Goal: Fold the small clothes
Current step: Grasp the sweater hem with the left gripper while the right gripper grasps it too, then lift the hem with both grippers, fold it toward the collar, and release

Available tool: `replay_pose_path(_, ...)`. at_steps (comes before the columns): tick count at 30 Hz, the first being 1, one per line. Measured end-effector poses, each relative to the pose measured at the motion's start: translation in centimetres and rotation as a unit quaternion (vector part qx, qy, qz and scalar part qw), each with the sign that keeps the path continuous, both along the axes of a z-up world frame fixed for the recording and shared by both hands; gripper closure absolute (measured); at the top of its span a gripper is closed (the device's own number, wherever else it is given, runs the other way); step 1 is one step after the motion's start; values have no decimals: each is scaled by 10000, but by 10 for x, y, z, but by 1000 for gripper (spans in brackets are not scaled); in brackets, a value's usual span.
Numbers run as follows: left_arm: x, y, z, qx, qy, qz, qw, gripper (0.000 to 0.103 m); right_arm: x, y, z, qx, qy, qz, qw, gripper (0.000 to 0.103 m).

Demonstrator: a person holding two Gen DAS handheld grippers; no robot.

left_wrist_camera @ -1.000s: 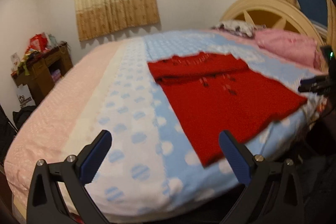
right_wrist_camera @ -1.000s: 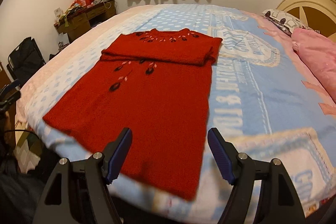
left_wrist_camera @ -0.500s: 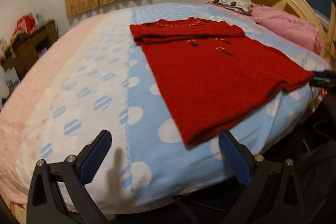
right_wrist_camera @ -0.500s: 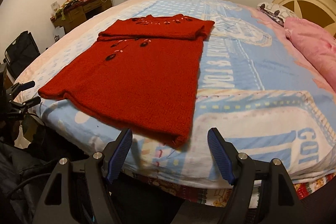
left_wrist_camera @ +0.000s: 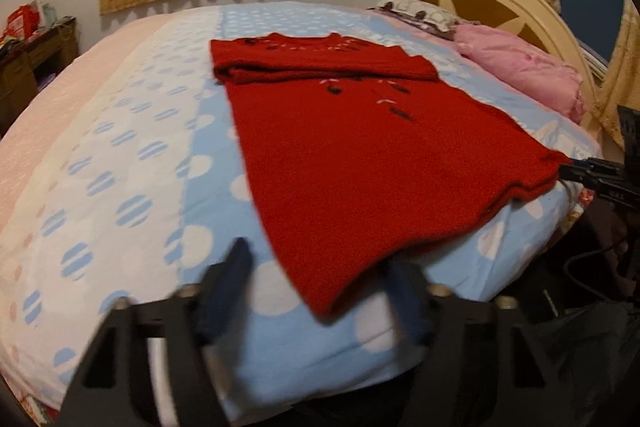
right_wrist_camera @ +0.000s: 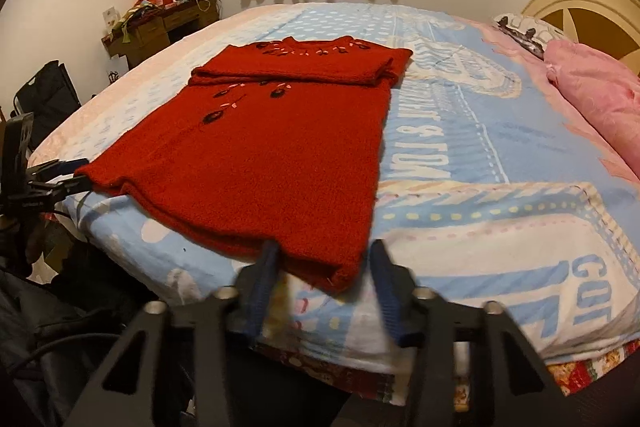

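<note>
A red knitted sweater (left_wrist_camera: 360, 155) with dark flower embroidery lies flat on the bed, its sleeves folded across the chest; it also shows in the right wrist view (right_wrist_camera: 272, 155). My left gripper (left_wrist_camera: 320, 283) straddles the sweater's near left hem corner, its jaws part closed and blurred. My right gripper (right_wrist_camera: 324, 275) straddles the near right hem corner, its jaws also part closed with a gap left. Each gripper shows at the other view's edge: the right gripper (left_wrist_camera: 592, 175) at the far hem corner, the left gripper (right_wrist_camera: 60, 175) likewise.
The bed (left_wrist_camera: 132, 163) has a blue and white dotted cover and reaches past the hem. A pink pillow (right_wrist_camera: 596, 95) and cream headboard (left_wrist_camera: 500, 3) are at the right. A cluttered wooden desk (right_wrist_camera: 160, 23) and black bag (right_wrist_camera: 44, 99) stand at the left.
Both grippers have moved forward to the sweater's hem corners and their jaws have narrowed from wide open. The sweater has not moved.
</note>
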State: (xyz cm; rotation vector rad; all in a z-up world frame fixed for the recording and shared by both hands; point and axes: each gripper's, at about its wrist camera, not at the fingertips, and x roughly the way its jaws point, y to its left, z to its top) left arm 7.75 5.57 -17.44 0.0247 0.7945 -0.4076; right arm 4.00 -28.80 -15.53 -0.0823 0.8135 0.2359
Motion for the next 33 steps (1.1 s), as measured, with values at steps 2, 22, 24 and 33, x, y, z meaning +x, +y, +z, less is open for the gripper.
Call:
replay_pose_path(2, -3, -4, 4, 22, -75, -157, 9998, 83, -3, 3, 3, -64, -141, 47, 9999, 88)
replay_pose_path(22, 51, 16, 74, -1261, -419, -12, 9911, 90, 26, -14, 68, 928, -832, -101, 9922, 93)
replay_pose_path(24, 59, 15, 79, -1241, -505, 31, 9910, 90, 33, -13, 76, 930, -921, -123, 9913, 93)
replay_pose_path(33, 100, 10, 119, -1022, -844, -81, 9911, 90, 86, -10, 109, 986, -1035, -57, 9897, 93)
